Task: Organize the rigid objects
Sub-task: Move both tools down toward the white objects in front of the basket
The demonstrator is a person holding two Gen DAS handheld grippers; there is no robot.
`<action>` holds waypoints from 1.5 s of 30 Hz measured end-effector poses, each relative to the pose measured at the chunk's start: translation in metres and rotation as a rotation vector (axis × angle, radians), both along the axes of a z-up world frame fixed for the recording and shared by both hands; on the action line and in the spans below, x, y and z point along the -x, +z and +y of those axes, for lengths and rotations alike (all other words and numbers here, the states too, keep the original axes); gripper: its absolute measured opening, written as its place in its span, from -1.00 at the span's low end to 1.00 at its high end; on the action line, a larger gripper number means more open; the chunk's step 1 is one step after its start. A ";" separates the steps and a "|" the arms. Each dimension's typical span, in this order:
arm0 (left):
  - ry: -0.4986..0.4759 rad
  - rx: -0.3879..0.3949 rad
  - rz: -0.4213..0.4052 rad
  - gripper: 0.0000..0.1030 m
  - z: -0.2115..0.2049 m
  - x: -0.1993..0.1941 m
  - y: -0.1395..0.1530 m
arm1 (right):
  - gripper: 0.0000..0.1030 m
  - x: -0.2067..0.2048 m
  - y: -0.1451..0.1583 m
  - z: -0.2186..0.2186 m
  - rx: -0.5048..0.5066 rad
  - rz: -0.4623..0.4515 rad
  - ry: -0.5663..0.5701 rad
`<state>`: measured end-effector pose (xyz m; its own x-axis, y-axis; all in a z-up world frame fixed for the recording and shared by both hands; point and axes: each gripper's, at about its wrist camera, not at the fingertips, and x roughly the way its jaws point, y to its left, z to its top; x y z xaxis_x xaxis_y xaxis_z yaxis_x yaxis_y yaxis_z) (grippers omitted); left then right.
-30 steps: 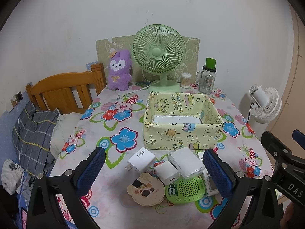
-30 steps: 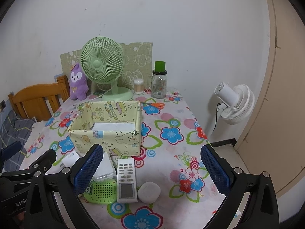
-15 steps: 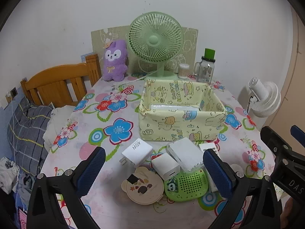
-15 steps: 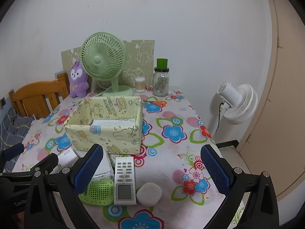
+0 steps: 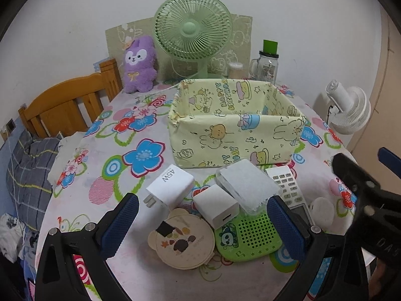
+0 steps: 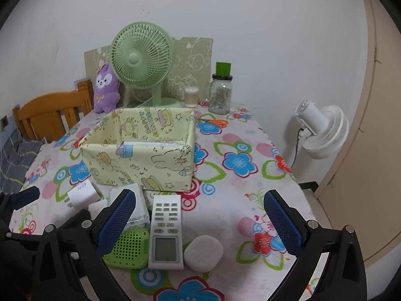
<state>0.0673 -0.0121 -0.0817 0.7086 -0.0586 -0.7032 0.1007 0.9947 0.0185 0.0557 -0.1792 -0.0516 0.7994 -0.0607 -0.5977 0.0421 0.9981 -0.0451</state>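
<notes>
I have both grippers spread wide with nothing between their blue pads: my left gripper (image 5: 202,228) sits low in the left wrist frame, and my right gripper (image 6: 199,222) low in the right wrist frame. At the centre of the left view stands the yellow cartoon-print box (image 5: 236,123), open at the top, with something white lying inside it. Just below it in the frame I see the loose items clustered together: a white 45W charger (image 5: 170,185), a small white cube adapter (image 5: 216,205), a clear-edged white case (image 5: 248,185) resting partly on a green perforated panda device (image 5: 248,237), and a round bear-shaped coaster (image 5: 181,239). In the right view, the white remote (image 6: 166,230) lies lower centre, touching a white pebble-shaped case (image 6: 203,249) to its right.
</notes>
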 end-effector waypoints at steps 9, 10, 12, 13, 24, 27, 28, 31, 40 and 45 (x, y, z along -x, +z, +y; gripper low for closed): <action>0.000 0.004 0.064 1.00 0.003 -0.020 -0.028 | 1.00 -0.016 -0.023 0.013 0.017 0.010 0.042; 0.003 0.010 0.069 1.00 0.004 -0.021 -0.031 | 1.00 -0.018 -0.025 0.014 0.009 0.010 0.049; 0.019 -0.004 0.076 1.00 0.005 -0.024 -0.035 | 1.00 -0.022 -0.030 0.016 0.005 0.013 0.057; 0.026 -0.017 0.078 0.99 0.005 -0.026 -0.038 | 1.00 -0.024 -0.033 0.018 0.009 0.017 0.062; 0.030 -0.011 0.124 0.86 0.008 -0.040 -0.059 | 1.00 -0.037 -0.051 0.026 0.018 0.043 0.084; 0.016 0.003 0.156 0.76 0.006 -0.044 -0.066 | 1.00 -0.040 -0.054 0.027 0.028 0.054 0.089; 0.016 0.005 0.163 0.76 0.006 -0.046 -0.068 | 1.00 -0.041 -0.056 0.027 0.033 0.059 0.094; 0.014 0.017 0.164 0.76 0.008 -0.047 -0.070 | 1.00 -0.043 -0.058 0.028 0.024 0.069 0.100; -0.064 0.075 0.138 0.08 0.005 -0.046 -0.071 | 1.00 -0.050 -0.062 0.034 -0.001 0.110 0.125; -0.086 0.081 0.143 0.04 0.009 -0.044 -0.071 | 1.00 -0.054 -0.063 0.044 0.006 0.138 0.148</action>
<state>0.1111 -0.0029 -0.1526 0.5918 -0.1757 -0.7867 0.1816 0.9799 -0.0822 0.1101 -0.1350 -0.1147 0.7105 0.0476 -0.7021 -0.1119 0.9926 -0.0460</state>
